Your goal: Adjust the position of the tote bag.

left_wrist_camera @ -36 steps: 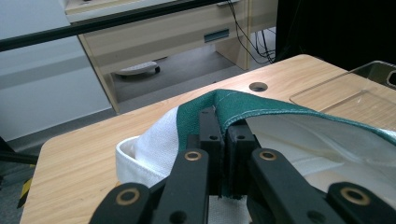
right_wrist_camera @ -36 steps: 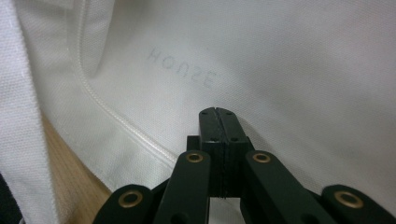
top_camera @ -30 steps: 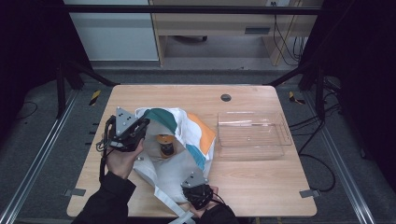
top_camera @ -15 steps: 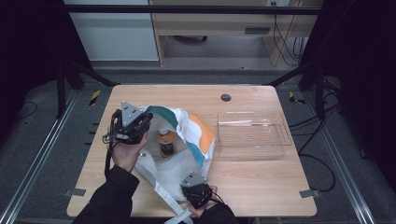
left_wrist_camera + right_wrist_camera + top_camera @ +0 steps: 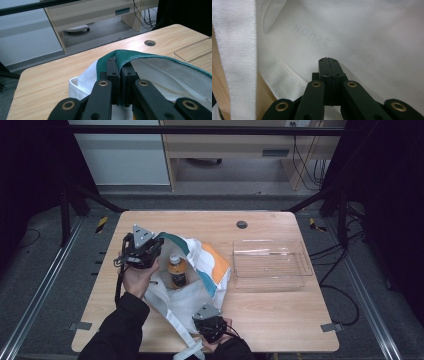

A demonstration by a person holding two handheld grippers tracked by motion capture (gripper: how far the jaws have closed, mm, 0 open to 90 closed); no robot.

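a: item under inspection: a white cloth bag (image 5: 192, 280) with teal and orange panels, lying mid-counter toward the left, mouth open. a bottle (image 5: 176, 271) with a white cap and amber contents lies inside the mouth.

b: state of the left gripper (image 5: 142, 251)?

a: clamped on the bag's teal rim (image 5: 130, 55). in the left gripper view the jaws are pressed together with the hem folded between them, and the rim is raised off the counter (image 5: 280, 315).

b: and the right gripper (image 5: 210, 326)?

a: at the near edge of the counter, on the bag's lower end. the right gripper view shows its jaws together against white cloth (image 5: 367, 45); whether fabric is pinched between them i cannot tell. a white strap (image 5: 237, 50) runs down just beside it.

b: the relation that governs the next move?

a: the bottle lies just right of the left gripper, cap toward the far side, long axis running roughly near to far along the bag. the left gripper is clearly nearer but occupied holding the mouth open. my judgement: the right gripper would have to come forward and up the bag to reach the bottle.

b: surroundings?

a: a clear plastic tray (image 5: 270, 265) sits to the right of the bag, apart from it. a round cable hole (image 5: 242, 224) lies toward the far edge.
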